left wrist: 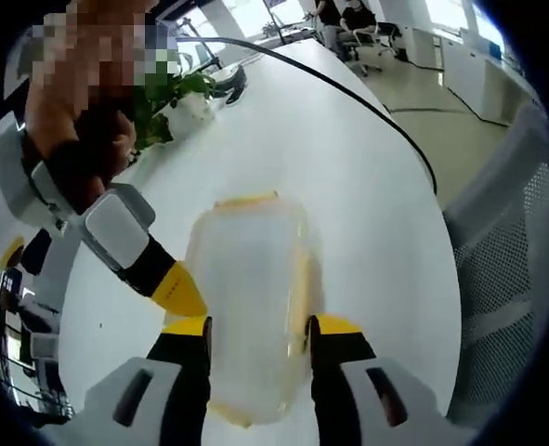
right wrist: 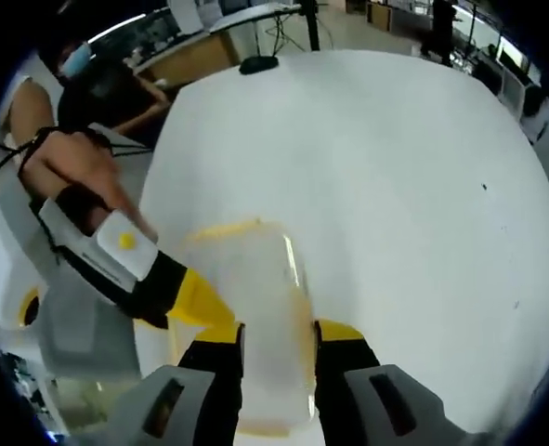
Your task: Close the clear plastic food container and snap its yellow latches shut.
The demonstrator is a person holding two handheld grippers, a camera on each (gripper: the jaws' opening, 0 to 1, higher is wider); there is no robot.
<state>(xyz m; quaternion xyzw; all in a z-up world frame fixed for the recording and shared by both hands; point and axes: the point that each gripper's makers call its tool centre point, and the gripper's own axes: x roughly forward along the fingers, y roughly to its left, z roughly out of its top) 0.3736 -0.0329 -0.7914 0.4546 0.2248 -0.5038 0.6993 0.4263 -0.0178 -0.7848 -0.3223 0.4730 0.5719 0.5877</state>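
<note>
The big white round table (left wrist: pixel 367 186) has lots of bare room past the box, out to its curved edge with the black cable (left wrist: pixel 385 111). A grey mesh chair (left wrist: pixel 506 279) stands just off that edge. A green plant in a white pot (left wrist: pixel 176 98) sits far back on the table.

The clear plastic food container with yellow latches (left wrist: pixel 255 297) lies on the table with its lid on.

The left gripper (left wrist: pixel 258 327) has its black-and-yellow jaws on both long sides of the container, squeezing it.

The right gripper (right wrist: pixel 279 330) also has a jaw on each side of the container (right wrist: pixel 251 307), gripping it.

Another yellow tip touches the container's left edge in each view.
</note>
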